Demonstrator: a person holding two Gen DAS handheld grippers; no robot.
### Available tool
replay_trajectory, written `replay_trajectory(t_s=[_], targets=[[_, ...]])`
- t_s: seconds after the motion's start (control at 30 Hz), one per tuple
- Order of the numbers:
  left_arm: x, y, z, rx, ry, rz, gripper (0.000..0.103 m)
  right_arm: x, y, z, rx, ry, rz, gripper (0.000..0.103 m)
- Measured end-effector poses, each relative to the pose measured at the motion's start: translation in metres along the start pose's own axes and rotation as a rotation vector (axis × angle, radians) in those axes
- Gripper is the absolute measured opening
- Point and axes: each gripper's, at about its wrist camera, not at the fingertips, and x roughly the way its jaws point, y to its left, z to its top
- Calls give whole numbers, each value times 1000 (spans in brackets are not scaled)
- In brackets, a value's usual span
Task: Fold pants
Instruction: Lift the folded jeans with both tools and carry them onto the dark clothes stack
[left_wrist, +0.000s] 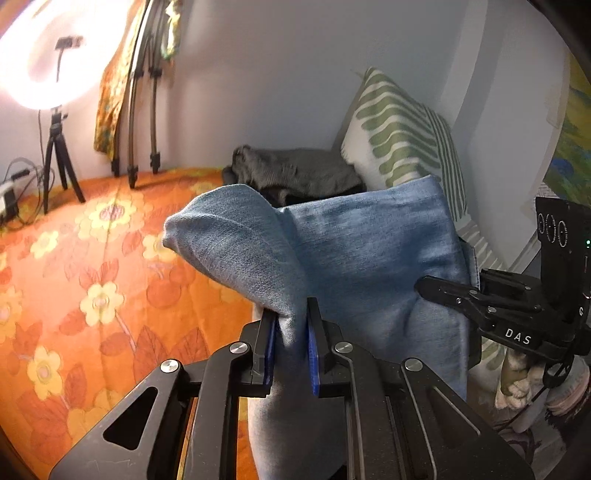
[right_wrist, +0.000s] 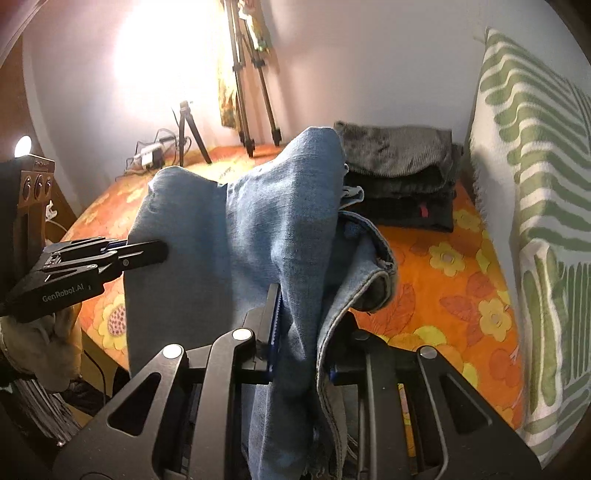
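Both the left gripper (left_wrist: 291, 332) and right gripper (right_wrist: 299, 332) are clamping the blue pants (left_wrist: 369, 251), suspending them above the bed (left_wrist: 92, 258) for folding.

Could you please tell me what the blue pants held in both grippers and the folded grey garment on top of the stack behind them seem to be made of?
The light blue pants look like soft washed denim: visible weave, faded matte surface, stitched hem edge. The folded grey garment looks like ribbed corduroy or velour, judging by fine ridges and a slight sheen, though that is uncertain.
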Motion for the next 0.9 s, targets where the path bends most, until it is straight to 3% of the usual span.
replay_trajectory(t_s=[0.27, 0.5, 0.9], targets=[[-1, -10, 43, 40, -52, -17, 12, -21, -10, 42, 5, -80, -38, 19], [17, -18, 109, 49, -100, -42, 12, -29, -42, 99, 17, -163, -64, 19], [84, -14, 205, 64, -155, -33, 12, 16, -110, 204, 20, -212, -88, 19]])
